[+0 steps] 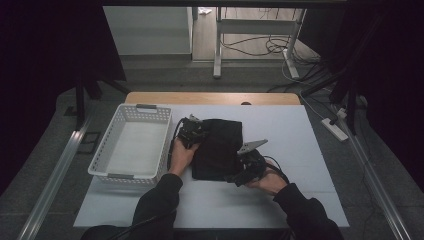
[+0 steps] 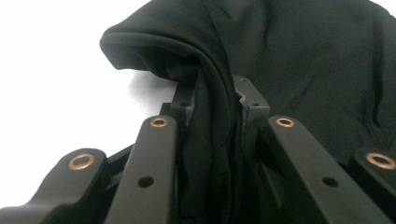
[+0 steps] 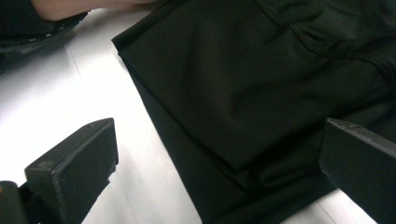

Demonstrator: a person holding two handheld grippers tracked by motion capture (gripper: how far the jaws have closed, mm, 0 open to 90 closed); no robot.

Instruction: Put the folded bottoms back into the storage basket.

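Your left hand reaches forward from a dark sleeve, its forearm running up beside the basket, and holds the left gripper at the cloth's far left corner. Your right hand comes in lower and angled inward, bringing the right gripper to the cloth's near right edge, the grey plate on top of it tilted up. In the left gripper view the jaws are clenched on the cloth: a thick rolled fold passes straight up between them, squeezed narrow at the tips and bulging out above into a rounded hump that sags to the left. In the right gripper view the jaws stand wide apart, released, with the cloth lying flat between them; one jaw sits over bare table at the left, the other at the right over the fabric. The cloth is black, soft and matte, folded into a rough rectangle of several layers, with stacked straight edges showing near the right gripper and loose creases farther off. It lies on the white table near the middle, just right of the basket. The basket is white plastic, rectangular, with slotted walls and rounded corners.
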